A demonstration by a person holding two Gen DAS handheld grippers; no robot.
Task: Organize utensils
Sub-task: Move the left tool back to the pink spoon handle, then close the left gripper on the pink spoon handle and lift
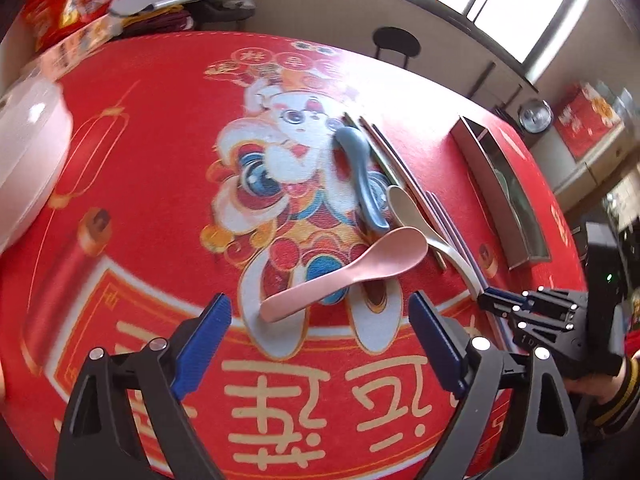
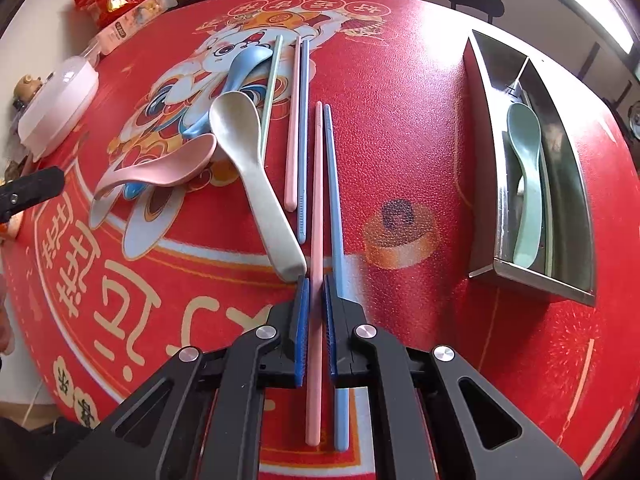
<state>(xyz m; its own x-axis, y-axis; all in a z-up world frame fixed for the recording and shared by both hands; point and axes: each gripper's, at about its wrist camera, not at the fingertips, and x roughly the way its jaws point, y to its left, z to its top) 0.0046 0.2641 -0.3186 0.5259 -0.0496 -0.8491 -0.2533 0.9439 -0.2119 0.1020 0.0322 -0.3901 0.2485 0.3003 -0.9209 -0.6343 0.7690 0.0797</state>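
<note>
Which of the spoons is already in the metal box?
The pale green spoon: it lies inside the steel organizer tray. The pink spoon, beige spoon and blue spoon lie on the red mat.

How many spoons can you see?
4. The pink spoon, the cream spoon and the blue spoon lie bunched on the red mat; the green spoon is in the metal tray. More may be hidden.

Both wrist cameras look steeply down at the red table mat, close above it. The left view faces the mat's middle; the right view sits lower, nearer the steel tray at the right edge. Both share the spoon cluster and tray.
</note>
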